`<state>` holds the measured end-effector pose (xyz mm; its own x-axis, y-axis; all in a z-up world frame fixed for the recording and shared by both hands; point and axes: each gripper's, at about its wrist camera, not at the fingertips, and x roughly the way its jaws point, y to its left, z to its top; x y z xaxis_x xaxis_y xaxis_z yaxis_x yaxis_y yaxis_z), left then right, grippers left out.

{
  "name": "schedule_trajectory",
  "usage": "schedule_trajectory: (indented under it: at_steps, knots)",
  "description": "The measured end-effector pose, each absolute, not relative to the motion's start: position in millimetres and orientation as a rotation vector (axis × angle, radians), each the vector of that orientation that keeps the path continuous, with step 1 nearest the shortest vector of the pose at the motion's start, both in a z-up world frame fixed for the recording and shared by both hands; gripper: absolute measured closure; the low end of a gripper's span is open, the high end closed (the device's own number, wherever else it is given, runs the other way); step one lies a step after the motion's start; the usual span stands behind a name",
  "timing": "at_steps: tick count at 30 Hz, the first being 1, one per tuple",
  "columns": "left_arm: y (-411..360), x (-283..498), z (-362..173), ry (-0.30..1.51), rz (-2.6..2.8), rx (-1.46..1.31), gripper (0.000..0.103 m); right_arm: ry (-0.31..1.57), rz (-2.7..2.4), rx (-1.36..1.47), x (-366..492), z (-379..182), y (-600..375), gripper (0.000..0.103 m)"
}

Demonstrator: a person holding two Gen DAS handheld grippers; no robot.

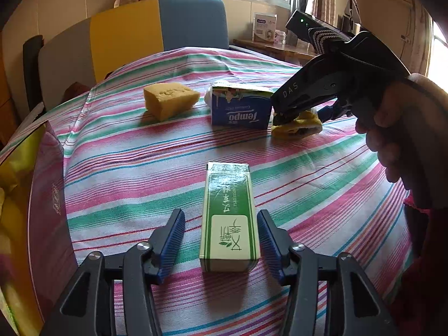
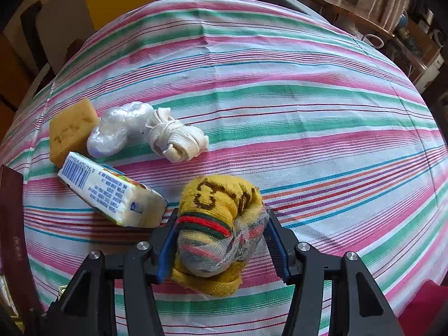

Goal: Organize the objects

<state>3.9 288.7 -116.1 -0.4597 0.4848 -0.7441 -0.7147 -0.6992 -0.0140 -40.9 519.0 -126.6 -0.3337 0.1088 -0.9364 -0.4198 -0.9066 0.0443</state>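
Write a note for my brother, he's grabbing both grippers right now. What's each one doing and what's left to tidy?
Left gripper: open, straddling the green-and-white box, pads not touching it.
Right gripper: around the rolled yellow sock bundle in netting; left pad touches, right pad seems just clear, so no firm grip.
On the striped tablecloth: yellow sponge, clear plastic bundle, white cord bundle, Tempo tissue pack.
Done: nothing looks put away yet.
Left: close on the box and sock, then sort everything, maybe into the bag at the left edge.
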Motion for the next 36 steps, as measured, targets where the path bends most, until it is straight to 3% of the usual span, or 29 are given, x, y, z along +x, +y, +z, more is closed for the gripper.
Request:
schedule_trajectory:
  at_steps: [3,23,36]
  knots:
    - [287,5,-112,0.403,2.183,-0.993,0.072,0.39,2.296,-1.576,-39,-126,520,0.046]
    - [244,36,-50,0.274,2.162,-0.979,0.073,0.318,2.318,-1.559,-35,-128,508,0.046]
    - [119,-59,-22,-0.105,2.365,-1.165,0.073,0.282,2.322,-1.555,-31,-125,492,0.047]
